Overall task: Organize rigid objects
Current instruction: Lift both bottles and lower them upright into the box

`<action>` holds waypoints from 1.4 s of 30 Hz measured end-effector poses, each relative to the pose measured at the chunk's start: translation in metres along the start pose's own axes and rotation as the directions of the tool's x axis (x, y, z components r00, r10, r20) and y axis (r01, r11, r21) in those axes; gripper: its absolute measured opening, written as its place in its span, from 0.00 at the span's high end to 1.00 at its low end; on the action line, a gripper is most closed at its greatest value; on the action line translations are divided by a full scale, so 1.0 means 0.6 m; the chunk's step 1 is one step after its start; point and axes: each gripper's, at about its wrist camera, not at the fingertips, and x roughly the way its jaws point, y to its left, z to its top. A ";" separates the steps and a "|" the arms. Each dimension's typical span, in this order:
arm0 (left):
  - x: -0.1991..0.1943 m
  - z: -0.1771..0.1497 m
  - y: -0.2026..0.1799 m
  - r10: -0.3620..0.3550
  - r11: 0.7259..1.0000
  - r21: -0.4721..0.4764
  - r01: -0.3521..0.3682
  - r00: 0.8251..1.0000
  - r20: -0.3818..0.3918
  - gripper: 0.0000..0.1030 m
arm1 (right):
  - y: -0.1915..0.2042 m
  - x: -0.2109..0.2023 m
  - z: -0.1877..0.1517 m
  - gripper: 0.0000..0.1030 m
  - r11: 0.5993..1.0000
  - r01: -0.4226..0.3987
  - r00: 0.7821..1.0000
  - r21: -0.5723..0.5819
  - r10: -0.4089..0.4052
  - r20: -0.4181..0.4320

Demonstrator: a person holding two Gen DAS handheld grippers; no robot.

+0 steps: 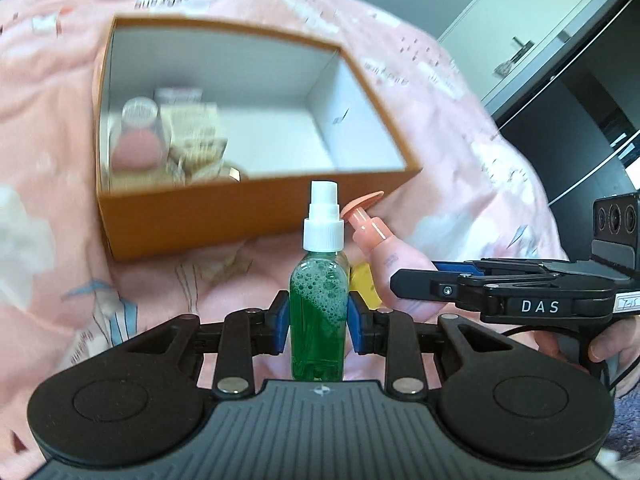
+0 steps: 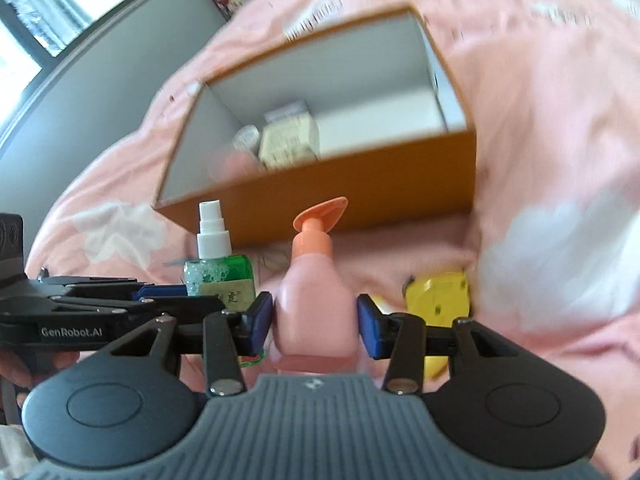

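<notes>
Fingers of left gripper (image 1: 318,322) clamp green spray bottle (image 1: 319,312); right gripper (image 2: 316,320) clamps pink pump bottle (image 2: 314,304).

Spray bottle (image 1: 318,300) between left gripper (image 1: 319,322) jaws; pump bottle (image 2: 316,316) between right gripper (image 2: 316,320) jaws, just right of it. Open box (image 1: 256,216) ahead of both, cartons (image 1: 192,136) inside.

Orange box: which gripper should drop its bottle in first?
Left, probably. Left gripper holds the green spray bottle in line with the orange box's near wall; right gripper with the pink pump bottle sits further off to the side.
</notes>
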 end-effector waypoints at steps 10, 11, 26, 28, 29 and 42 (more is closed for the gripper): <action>-0.057 0.114 -0.029 0.011 0.999 0.048 -0.018 0.987 0.157 0.68 | 0.034 -0.049 0.098 0.56 0.993 0.029 0.990 -0.118 -0.012 0.143; -0.055 0.127 -0.030 0.019 0.998 0.049 -0.027 0.985 0.169 0.68 | 0.034 -0.046 0.109 0.56 0.992 0.031 0.989 -0.121 -0.013 0.149; 0.139 0.197 0.058 0.001 0.986 -0.166 0.001 1.000 0.008 0.68 | -0.016 0.114 0.228 0.57 0.969 0.162 0.986 -0.188 -0.165 -0.001; 0.162 0.194 0.069 -0.001 0.983 -0.185 -0.004 1.000 -0.026 0.68 | -0.018 0.134 0.230 0.57 0.961 0.181 0.981 -0.211 -0.192 -0.034; 0.172 0.194 0.074 -0.003 0.982 -0.191 -0.004 0.999 -0.038 0.68 | -0.019 0.143 0.228 0.57 0.955 0.195 0.977 -0.225 -0.210 -0.047; 0.245 0.179 0.082 0.001 0.967 -0.253 -0.033 0.992 -0.124 0.68 | 0.006 0.204 0.205 0.58 0.863 0.271 0.937 -0.426 -0.338 -0.088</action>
